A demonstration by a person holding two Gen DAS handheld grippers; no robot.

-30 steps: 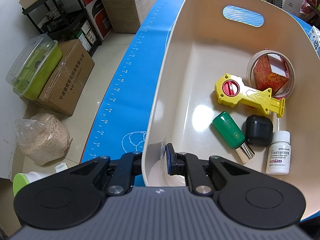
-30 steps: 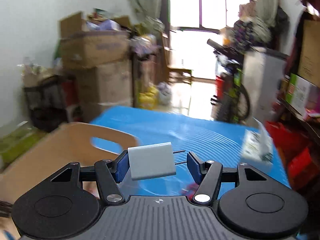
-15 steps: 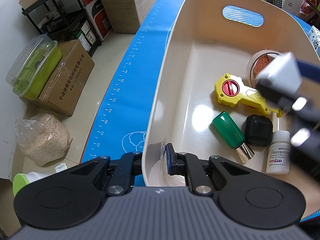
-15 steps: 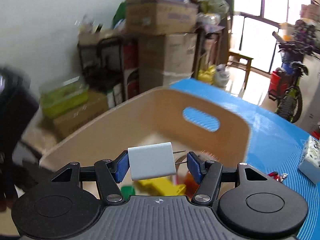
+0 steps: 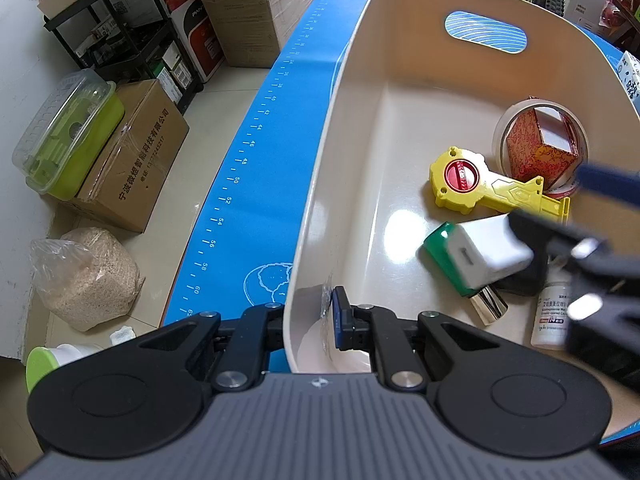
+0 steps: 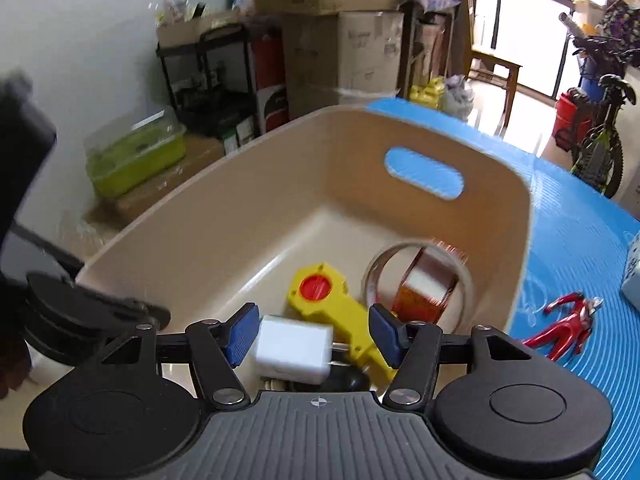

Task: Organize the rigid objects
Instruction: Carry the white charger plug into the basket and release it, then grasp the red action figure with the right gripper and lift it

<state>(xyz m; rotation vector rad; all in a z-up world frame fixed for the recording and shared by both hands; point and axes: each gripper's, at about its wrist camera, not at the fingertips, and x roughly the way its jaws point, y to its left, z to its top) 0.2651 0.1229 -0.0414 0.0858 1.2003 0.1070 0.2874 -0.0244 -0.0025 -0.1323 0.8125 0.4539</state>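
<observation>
A beige basin (image 5: 348,80) stands on the blue mat. My left gripper (image 5: 308,320) is shut on its near rim. Inside lie a yellow toy key (image 5: 460,180), a green cylinder (image 5: 440,248), a tape roll (image 5: 500,132) around a red box, a black case and a white pill bottle (image 5: 552,320). My right gripper (image 6: 312,334) hangs over the basin (image 6: 320,168) with its jaws opening. A white charger plug (image 6: 294,350) sits tilted between them, beside the left pad and clear of the right one. From the left wrist the plug (image 5: 488,252) shows blurred just above the green cylinder.
A red figurine (image 6: 564,324) lies on the mat (image 6: 580,216) right of the basin, with a white box (image 6: 632,272) beyond it. Left of the table, on the floor, are cardboard boxes (image 5: 136,160), a green lidded container (image 5: 68,136) and a sack of grain (image 5: 88,276).
My right gripper swung over the basin and tipped down into it. Its jaws have widened, and the white plug now sits loose and lower between them. The left gripper kept still.
</observation>
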